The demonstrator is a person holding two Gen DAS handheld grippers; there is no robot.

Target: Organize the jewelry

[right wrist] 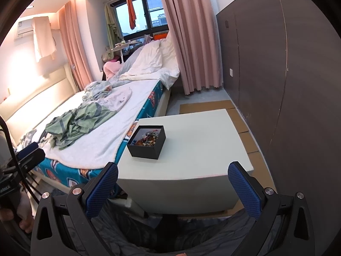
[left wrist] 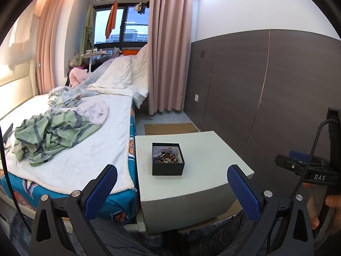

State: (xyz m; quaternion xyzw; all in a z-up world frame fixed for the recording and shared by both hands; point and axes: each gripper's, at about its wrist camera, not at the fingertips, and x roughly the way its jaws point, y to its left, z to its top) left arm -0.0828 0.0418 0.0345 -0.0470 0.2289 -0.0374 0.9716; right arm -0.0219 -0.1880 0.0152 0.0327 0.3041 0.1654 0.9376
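A small open black box (left wrist: 168,159) stands on a pale bedside table (left wrist: 204,160); it holds a tangle of beaded bracelets (left wrist: 167,154). The box (right wrist: 147,141) and beads (right wrist: 148,138) also show in the right wrist view on the table (right wrist: 191,140). My left gripper (left wrist: 172,180) is open and empty, held back from the table's near edge. My right gripper (right wrist: 173,179) is open and empty, also short of the table. The right gripper shows at the right edge of the left wrist view (left wrist: 298,160).
A bed (left wrist: 85,140) with crumpled green and white clothes (left wrist: 53,136) lies left of the table. A dark panelled wall (left wrist: 266,85) runs on the right. Cardboard sheets (right wrist: 245,128) lie on the floor behind and beside the table. Pink curtains (left wrist: 166,53) hang at the back.
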